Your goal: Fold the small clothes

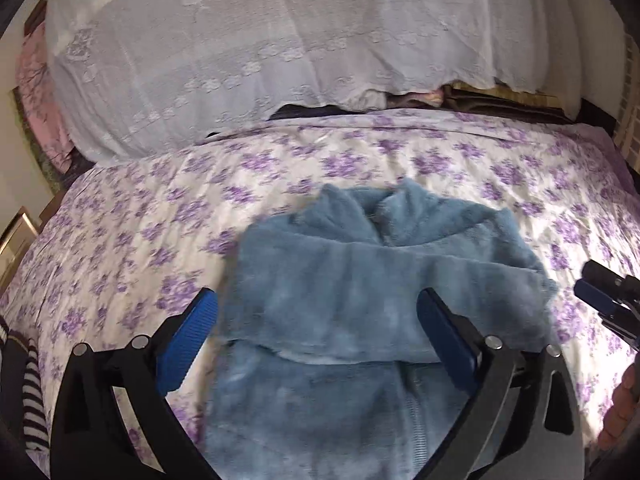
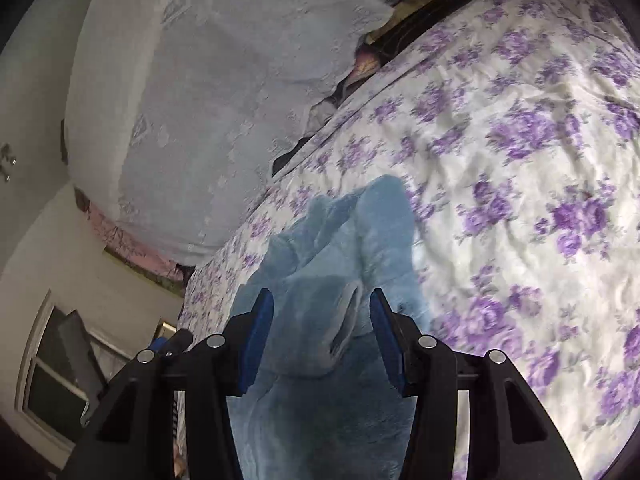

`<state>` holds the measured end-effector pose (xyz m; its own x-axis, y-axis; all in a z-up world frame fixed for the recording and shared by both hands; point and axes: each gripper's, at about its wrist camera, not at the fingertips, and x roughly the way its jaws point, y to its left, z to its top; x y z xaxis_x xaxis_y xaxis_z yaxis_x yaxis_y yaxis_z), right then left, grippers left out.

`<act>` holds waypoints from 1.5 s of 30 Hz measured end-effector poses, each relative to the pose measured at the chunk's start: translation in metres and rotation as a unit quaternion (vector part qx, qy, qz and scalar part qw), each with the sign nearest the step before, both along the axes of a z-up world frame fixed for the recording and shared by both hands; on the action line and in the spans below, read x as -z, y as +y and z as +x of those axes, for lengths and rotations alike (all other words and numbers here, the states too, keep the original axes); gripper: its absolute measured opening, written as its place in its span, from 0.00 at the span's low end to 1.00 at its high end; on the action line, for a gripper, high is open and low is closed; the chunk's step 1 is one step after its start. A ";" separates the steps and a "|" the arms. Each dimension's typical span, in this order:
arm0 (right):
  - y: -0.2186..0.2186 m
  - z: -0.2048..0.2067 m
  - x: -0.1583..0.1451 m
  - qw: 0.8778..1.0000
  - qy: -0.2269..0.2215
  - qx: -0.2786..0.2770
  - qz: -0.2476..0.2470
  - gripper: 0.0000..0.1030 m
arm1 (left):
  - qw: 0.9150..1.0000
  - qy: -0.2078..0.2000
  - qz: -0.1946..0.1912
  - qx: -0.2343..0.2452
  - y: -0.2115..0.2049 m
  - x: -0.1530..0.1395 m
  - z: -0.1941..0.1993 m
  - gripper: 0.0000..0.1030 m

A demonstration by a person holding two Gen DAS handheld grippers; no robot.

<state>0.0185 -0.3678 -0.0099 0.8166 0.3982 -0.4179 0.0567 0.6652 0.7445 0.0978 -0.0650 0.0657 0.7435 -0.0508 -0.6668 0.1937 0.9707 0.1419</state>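
A blue fleece garment [image 1: 360,320] lies on the purple-flowered bedsheet [image 1: 140,220], with a sleeve folded across its body and the collar pointing away. My left gripper [image 1: 318,320] hovers over its middle, fingers spread wide on either side of the folded band, pads not pressing on it. My right gripper [image 1: 596,292] shows at the right edge, beside the garment and over the sheet. In the right wrist view the right gripper [image 2: 322,328] stands half open above the fleece garment [image 2: 332,248]. A fold lies between its fingers, and the pads [image 2: 258,332] stay clear of it.
A large heap under a white lace cover [image 1: 260,48] fills the back of the bed, with dark and pink cloth tucked beneath its edge. A striped cloth [image 1: 32,384] lies at the near left. A person's hand [image 1: 624,404] shows at the lower right. A window [image 2: 56,368] stands beyond the bed.
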 end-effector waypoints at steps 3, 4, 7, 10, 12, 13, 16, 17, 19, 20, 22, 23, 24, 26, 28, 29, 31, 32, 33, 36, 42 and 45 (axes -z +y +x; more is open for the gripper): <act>0.016 0.000 -0.008 0.999 0.004 0.003 -0.049 0.50 | 0.999 0.018 -0.014 -0.045 0.046 0.010 0.013 0.95; 0.017 0.001 -0.010 0.998 0.004 0.012 -0.061 0.50 | 0.998 0.024 -0.023 -0.054 0.058 0.014 0.017 0.95; 0.015 0.014 -0.008 0.998 0.021 0.021 -0.061 0.50 | 0.995 0.047 -0.042 -0.078 0.085 0.025 0.032 0.95; 0.022 0.035 0.001 0.994 0.065 0.012 -0.086 0.49 | 0.994 0.059 -0.042 -0.087 0.094 0.033 0.045 0.95; 0.024 0.047 0.012 0.992 0.086 0.013 -0.095 0.48 | 0.994 0.060 -0.030 -0.091 0.093 0.038 0.053 0.95; 0.026 0.053 0.017 0.991 0.094 0.005 -0.099 0.46 | 0.994 0.061 -0.022 -0.091 0.091 0.041 0.057 0.95; 0.048 0.066 0.020 0.981 0.107 -0.020 -0.161 0.18 | 0.992 0.072 0.011 -0.103 0.083 0.057 0.072 0.95; 0.053 0.066 0.014 0.978 0.094 -0.022 -0.185 0.11 | 0.991 0.078 0.023 -0.110 0.082 0.064 0.076 0.95; 0.055 0.067 -0.004 0.977 0.064 -0.015 -0.202 0.09 | 0.988 0.094 0.030 -0.115 0.085 0.079 0.082 0.95; 0.051 0.067 -0.014 0.978 0.050 -0.007 -0.202 0.09 | 0.988 0.099 0.028 -0.117 0.087 0.085 0.082 0.96; 0.041 0.073 -0.029 0.979 0.034 0.003 -0.201 0.08 | 0.987 0.103 0.016 -0.119 0.093 0.092 0.081 0.96; 0.037 0.079 -0.030 0.978 0.038 0.006 -0.207 0.08 | 0.988 0.104 0.003 -0.118 0.097 0.093 0.080 0.96; 0.034 0.087 -0.023 0.975 0.052 0.006 -0.216 0.08 | 0.988 0.105 -0.009 -0.117 0.100 0.094 0.078 0.96; 0.031 0.107 0.011 0.969 0.114 -0.013 -0.218 0.09 | 0.988 0.105 -0.013 -0.115 0.101 0.094 0.078 0.96; 0.025 0.100 0.031 0.975 0.108 -0.009 -0.192 0.09 | 0.988 0.103 -0.023 -0.112 0.104 0.086 0.074 0.96; 0.023 0.095 0.029 0.978 0.104 -0.004 -0.182 0.09 | 0.989 0.095 -0.029 -0.110 0.104 0.079 0.071 0.96; 0.022 0.087 0.011 0.980 0.090 0.018 -0.179 0.15 | 0.992 0.070 -0.033 -0.104 0.102 0.059 0.068 0.96; 0.024 0.082 -0.002 0.979 0.071 0.035 -0.189 0.15 | 0.993 0.062 -0.032 -0.100 0.098 0.050 0.070 0.96; 0.029 0.080 -0.014 0.977 0.052 0.039 -0.201 0.15 | 0.994 0.059 -0.033 -0.092 0.093 0.043 0.074 0.96; 0.057 0.094 -0.026 0.975 0.041 -0.006 -0.219 0.15 | 0.995 0.064 -0.019 -0.069 0.066 0.036 0.094 0.96; 0.062 0.126 0.029 0.963 0.104 -0.013 -0.248 0.09 | 0.988 0.113 0.050 -0.088 0.045 0.103 0.131 0.96; 0.042 0.102 0.009 0.968 0.090 0.054 -0.229 0.16 | 0.990 0.110 -0.025 -0.089 0.072 0.095 0.123 0.96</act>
